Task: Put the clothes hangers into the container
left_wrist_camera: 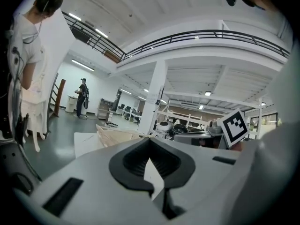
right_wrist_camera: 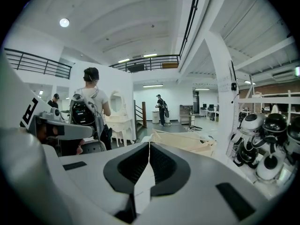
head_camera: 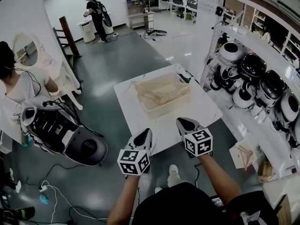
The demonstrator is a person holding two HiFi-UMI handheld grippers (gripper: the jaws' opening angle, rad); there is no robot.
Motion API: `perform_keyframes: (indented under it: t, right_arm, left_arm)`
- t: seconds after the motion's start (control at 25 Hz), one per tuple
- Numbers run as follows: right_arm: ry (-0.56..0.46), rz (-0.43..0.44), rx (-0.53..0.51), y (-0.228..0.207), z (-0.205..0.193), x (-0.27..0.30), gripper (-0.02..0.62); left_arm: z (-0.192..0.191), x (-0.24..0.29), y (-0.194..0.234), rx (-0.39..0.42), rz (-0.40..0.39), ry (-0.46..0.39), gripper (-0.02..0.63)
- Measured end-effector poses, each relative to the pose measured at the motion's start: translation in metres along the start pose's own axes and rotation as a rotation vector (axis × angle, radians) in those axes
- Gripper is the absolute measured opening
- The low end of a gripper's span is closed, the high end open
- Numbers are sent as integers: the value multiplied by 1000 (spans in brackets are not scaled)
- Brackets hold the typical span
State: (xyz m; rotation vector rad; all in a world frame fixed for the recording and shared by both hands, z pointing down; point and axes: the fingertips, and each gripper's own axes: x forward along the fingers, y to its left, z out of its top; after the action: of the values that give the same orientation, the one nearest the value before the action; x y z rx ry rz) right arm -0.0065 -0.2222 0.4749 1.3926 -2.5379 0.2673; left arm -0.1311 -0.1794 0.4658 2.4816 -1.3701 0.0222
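Note:
A cream slatted container (head_camera: 161, 97) stands in the middle of the white table (head_camera: 133, 114), with pale wooden clothes hangers (head_camera: 157, 88) lying inside it. Both grippers hover at the table's near edge, well short of the container. My left gripper (head_camera: 147, 133) is shut with nothing in it, and my right gripper (head_camera: 182, 122) is shut and empty as well. In the left gripper view the jaws meet at the left gripper (left_wrist_camera: 150, 143), with the container (left_wrist_camera: 115, 136) ahead. Past the closed right gripper (right_wrist_camera: 149, 145) in the right gripper view, the container (right_wrist_camera: 187, 142) sits ahead and to the right.
White shelves with round black-and-white helmets (head_camera: 255, 81) run along the right. A seated person (head_camera: 18, 83) and an open equipment case (head_camera: 61, 135) are on the floor at left. Another person (head_camera: 96, 15) stands far back. Cables (head_camera: 56, 191) lie on the floor.

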Motion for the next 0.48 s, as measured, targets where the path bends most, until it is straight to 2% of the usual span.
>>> perform_keyframes:
  t: [0.2, 0.48]
  right_arm:
    - [-1, -3, -10, -5, -17, -10, 20]
    - [-10, 12, -16, 32, -21, -9, 20]
  left_arm:
    - [-21, -4, -11, -20, 2, -10, 5]
    - [-29, -35, 4, -31, 14, -14, 5]
